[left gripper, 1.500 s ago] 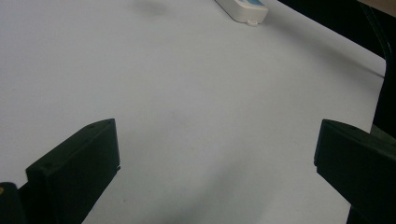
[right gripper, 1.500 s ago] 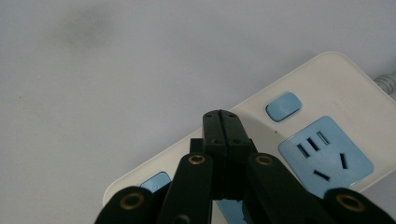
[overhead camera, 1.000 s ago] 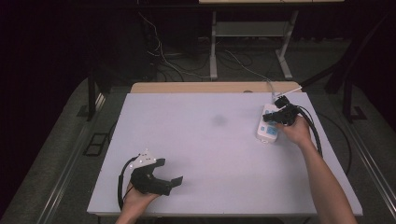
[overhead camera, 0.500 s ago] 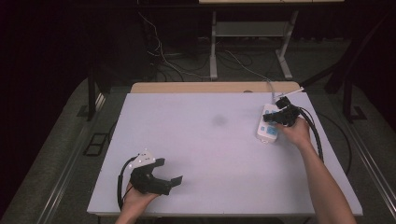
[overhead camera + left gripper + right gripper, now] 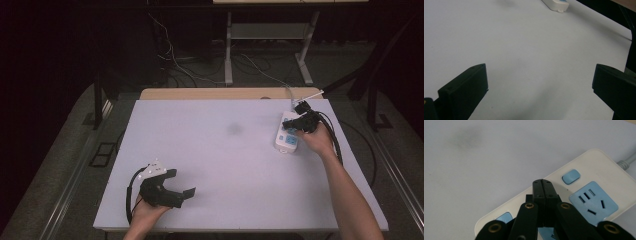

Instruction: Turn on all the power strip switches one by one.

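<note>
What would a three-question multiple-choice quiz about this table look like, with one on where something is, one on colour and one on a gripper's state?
1. Where does the power strip lie on the table?
A. near the far right corner
B. at the near left corner
C. in the middle

2. What colour are its socket faces?
A. red
B. light blue
C. black

3. How do the right gripper jaws stand?
A. wide apart
B. closed together
C. clamped around a cable

Answers: 1 A, the high view shows it by the right hand at the far edge. 2 B, the right gripper view shows blue panels on a white body. 3 B, the two black jaws meet above the strip.
</note>
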### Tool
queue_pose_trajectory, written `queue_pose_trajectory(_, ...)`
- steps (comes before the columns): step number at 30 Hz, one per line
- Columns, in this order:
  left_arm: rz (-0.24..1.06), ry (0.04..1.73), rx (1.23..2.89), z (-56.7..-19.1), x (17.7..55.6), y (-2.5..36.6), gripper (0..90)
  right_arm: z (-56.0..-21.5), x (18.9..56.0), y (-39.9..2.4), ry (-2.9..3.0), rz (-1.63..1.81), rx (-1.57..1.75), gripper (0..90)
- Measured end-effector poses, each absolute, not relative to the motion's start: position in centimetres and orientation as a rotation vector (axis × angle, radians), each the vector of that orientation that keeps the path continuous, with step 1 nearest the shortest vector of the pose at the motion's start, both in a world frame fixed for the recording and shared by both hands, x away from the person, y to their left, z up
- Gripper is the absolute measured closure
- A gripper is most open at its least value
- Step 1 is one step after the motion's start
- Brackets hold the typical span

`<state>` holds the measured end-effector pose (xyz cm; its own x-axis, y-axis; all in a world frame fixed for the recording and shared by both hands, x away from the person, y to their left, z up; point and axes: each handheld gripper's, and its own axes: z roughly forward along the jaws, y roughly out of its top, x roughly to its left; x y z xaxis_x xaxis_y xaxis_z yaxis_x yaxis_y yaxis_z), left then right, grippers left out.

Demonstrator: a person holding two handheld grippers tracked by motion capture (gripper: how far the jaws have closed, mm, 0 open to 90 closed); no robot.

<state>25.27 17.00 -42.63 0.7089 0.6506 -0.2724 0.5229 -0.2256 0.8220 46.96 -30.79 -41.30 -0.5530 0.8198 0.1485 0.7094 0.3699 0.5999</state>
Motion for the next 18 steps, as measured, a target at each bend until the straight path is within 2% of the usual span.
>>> queue_pose_trajectory(18,0.168,0.915,1.887,-42.5,25.2,17.1,0.0,-38.4,49.0,-32.3,2.384,0.956,1.431,90.0)
